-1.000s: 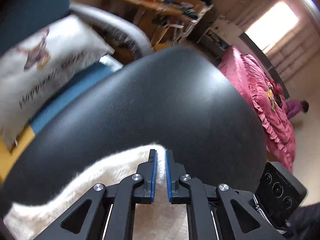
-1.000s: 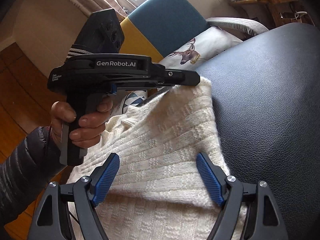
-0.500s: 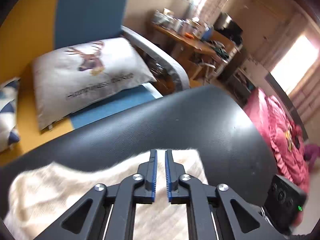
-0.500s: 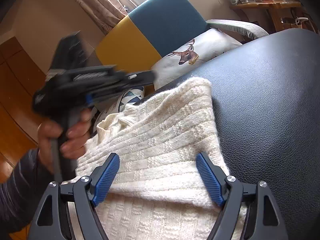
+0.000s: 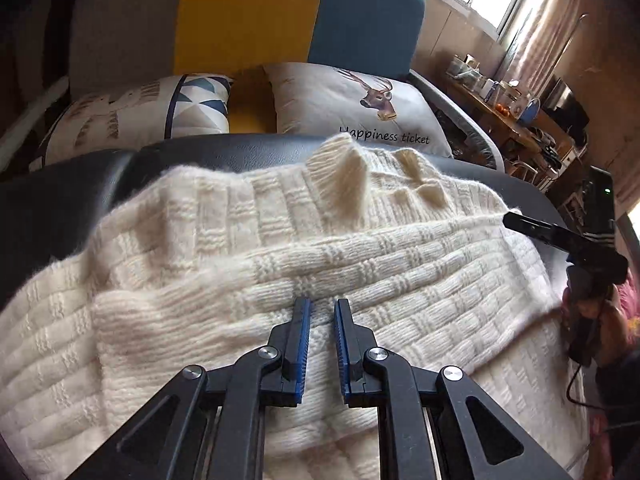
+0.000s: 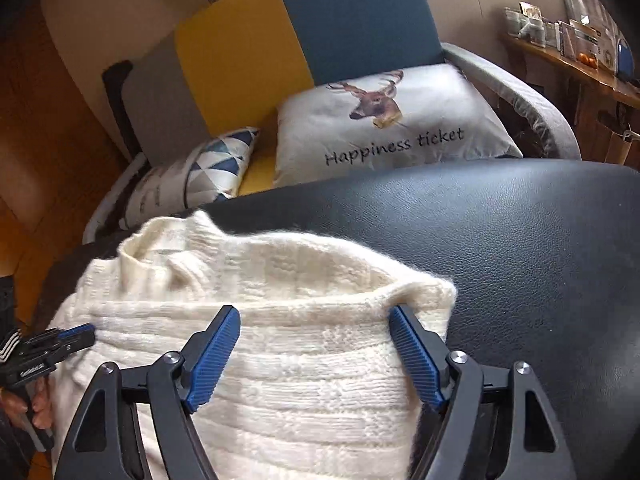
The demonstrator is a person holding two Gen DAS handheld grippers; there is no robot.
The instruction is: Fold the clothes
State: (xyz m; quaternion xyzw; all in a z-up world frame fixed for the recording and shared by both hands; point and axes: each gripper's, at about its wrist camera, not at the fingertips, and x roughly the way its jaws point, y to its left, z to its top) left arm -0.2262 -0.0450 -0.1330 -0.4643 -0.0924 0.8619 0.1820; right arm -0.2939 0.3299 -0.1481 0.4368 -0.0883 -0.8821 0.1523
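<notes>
A cream knitted sweater (image 5: 360,248) lies on a black leather surface (image 5: 60,200), with a sleeve or folded layer across its body and the collar standing up at the far side. My left gripper (image 5: 320,308) hovers low over that folded layer, shut, with nothing visibly between its fingers. In the right wrist view the sweater (image 6: 320,380) fills the lower left. My right gripper (image 6: 314,316) is wide open, straddling its far folded edge, the right fingertip by the corner. The left gripper (image 6: 60,340) shows at the sweater's left side, and the right gripper (image 5: 560,236) at its right.
Bare black leather (image 6: 540,260) stretches right of the sweater. Behind it stands a yellow and blue sofa (image 6: 320,20) with a deer pillow (image 6: 380,128) and a triangle-patterned pillow (image 6: 200,176). A cluttered wooden shelf (image 5: 512,116) is at the far right.
My left gripper came off the sweater's far corner and swung left and down over the sweater's middle, still shut. The right gripper, still open, advanced to the sweater's far folded edge.
</notes>
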